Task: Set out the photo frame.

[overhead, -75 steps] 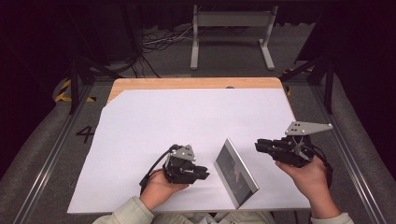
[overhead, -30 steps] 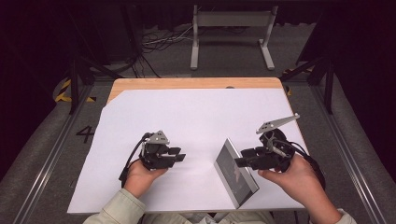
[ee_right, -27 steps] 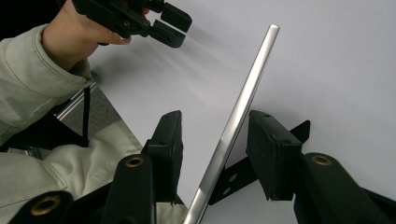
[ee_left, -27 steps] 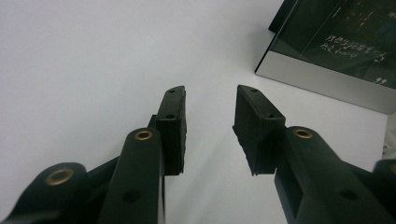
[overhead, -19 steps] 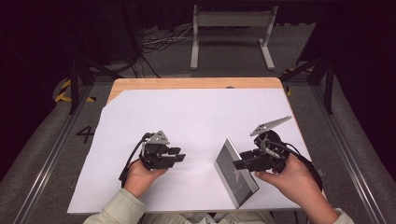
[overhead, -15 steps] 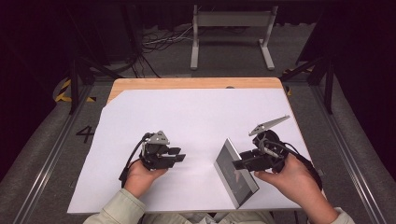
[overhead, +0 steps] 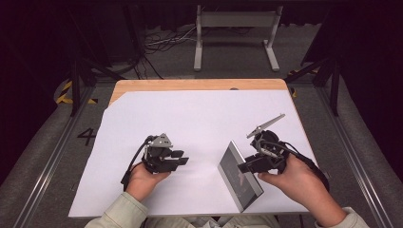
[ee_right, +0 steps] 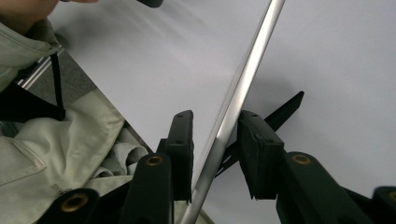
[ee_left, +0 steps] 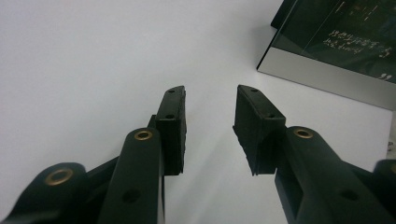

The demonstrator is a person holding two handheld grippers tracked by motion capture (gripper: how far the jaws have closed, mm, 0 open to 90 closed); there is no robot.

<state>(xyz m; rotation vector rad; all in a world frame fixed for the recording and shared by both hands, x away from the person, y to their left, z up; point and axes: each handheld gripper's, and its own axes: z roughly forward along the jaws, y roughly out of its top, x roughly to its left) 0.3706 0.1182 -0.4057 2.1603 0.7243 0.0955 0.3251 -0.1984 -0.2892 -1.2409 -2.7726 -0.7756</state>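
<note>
Picture frame (overhead: 239, 175) stood propped on its kickstand near the table's (overhead: 199, 114) front edge, right of centre. Right gripper (overhead: 247, 165) straddled the frame's silver edge (ee_right: 233, 105), jaws just been closing, edge between the pads, firm contact unclear. Left gripper (overhead: 179, 159) rested front-left of centre, jaws partway apart on nothing, pointed at the frame.
</note>
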